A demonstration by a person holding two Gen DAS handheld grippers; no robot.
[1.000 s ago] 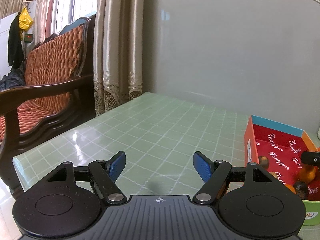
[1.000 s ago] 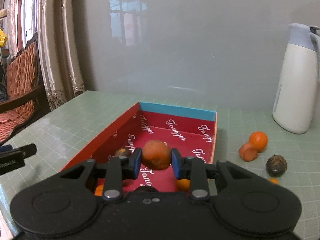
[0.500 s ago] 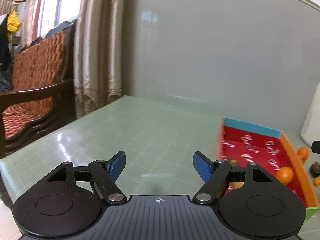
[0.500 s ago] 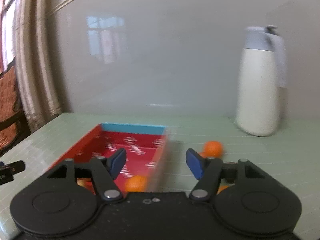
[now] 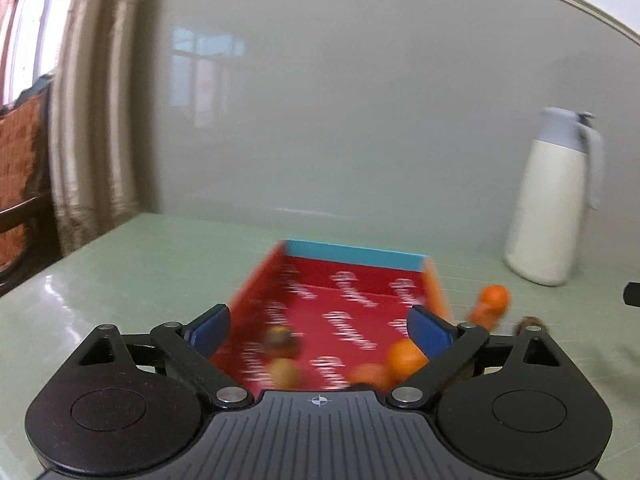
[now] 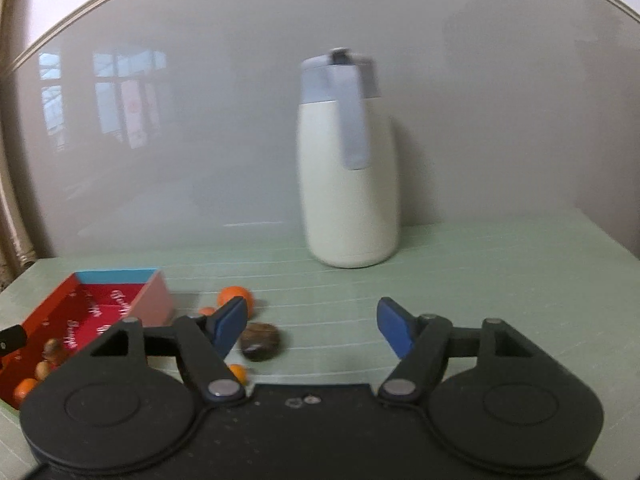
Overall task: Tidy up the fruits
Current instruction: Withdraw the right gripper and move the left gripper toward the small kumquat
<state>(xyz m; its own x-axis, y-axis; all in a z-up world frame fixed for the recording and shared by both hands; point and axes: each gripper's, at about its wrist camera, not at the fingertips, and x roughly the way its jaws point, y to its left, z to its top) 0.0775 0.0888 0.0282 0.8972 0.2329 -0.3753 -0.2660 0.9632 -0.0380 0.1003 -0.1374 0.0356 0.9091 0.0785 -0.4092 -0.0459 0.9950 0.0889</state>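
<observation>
Both the left gripper [image 5: 319,328] and the right gripper [image 6: 310,326] have jaws wide and empty. The right one faces the loose fruit on the table [image 6: 500,276], a dark fruit [image 6: 260,341] and an orange [image 6: 236,298] just beyond the red box's [image 6: 154,300] right wall, probably lining up the next pick. Several fruits already lie at the box's near end, which suits a box serving as the collecting place.

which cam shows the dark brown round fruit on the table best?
Right wrist: the dark brown round fruit lies whole and unobstructed on the green table. Left wrist shows only a blurred sliver behind its tongs.
</observation>
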